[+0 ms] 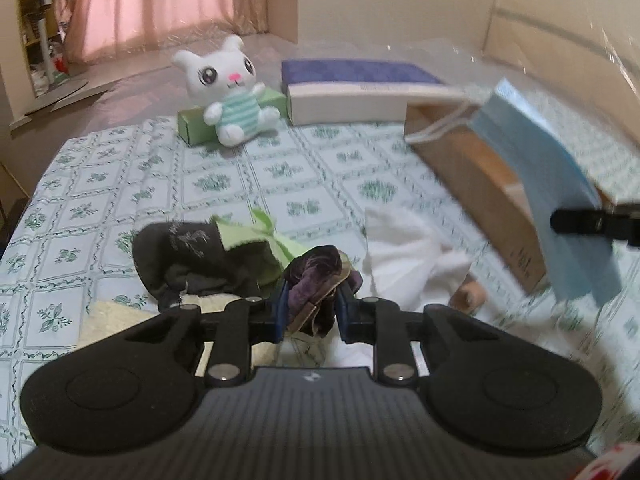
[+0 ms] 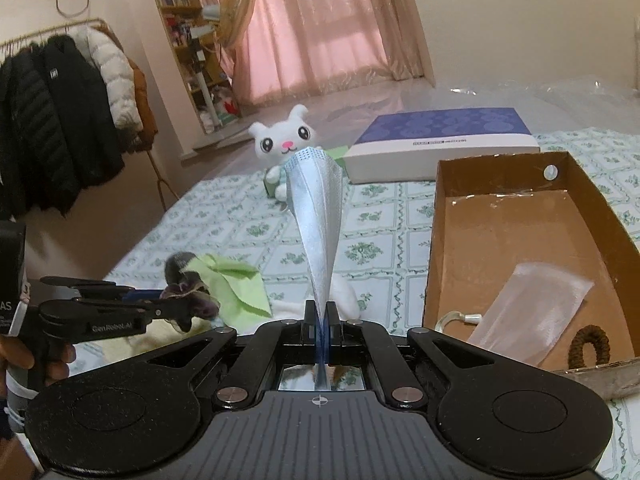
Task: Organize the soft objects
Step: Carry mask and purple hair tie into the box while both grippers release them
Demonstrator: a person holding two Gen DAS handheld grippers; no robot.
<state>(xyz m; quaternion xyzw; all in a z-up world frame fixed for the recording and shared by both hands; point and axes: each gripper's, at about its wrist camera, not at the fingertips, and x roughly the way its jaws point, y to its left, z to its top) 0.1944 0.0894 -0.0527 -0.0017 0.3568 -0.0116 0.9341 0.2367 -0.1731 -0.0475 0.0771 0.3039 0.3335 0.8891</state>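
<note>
**On the bed: two soft items in your grippers, a few already boxed**

Across the green-patterned bedsheet (image 1: 248,184), sorting is partly done. At three o'clock in the right wrist view sits the open brown cardboard box (image 2: 448,216). It already holds a clear plastic pouch (image 2: 532,312) and a brown braided hair tie (image 2: 590,350).

Your right gripper (image 2: 320,316) is clamped tight on a pale blue pleated face mask (image 2: 320,208), which rises straight toward twelve o'clock, clear of the bed and not yet over the box.

Your left gripper (image 1: 310,306) pinches a dark purple velvet scrunchie (image 1: 316,280) between its pads; it looks lifted just off the heap.

Left on the sheet, near six o'clock in the left wrist view: a black cloth piece (image 1: 192,256), a light green cleaning cloth (image 1: 256,236), a white fluffy cloth (image 1: 408,252) and a cream fleecy cloth (image 1: 108,316). A white plush rabbit in a striped shirt (image 1: 228,92) leans on a green carton (image 1: 192,124) at eleven o'clock, beside a flat purple-topped box (image 1: 360,88).

Judging by this, well under half is put away.
</note>
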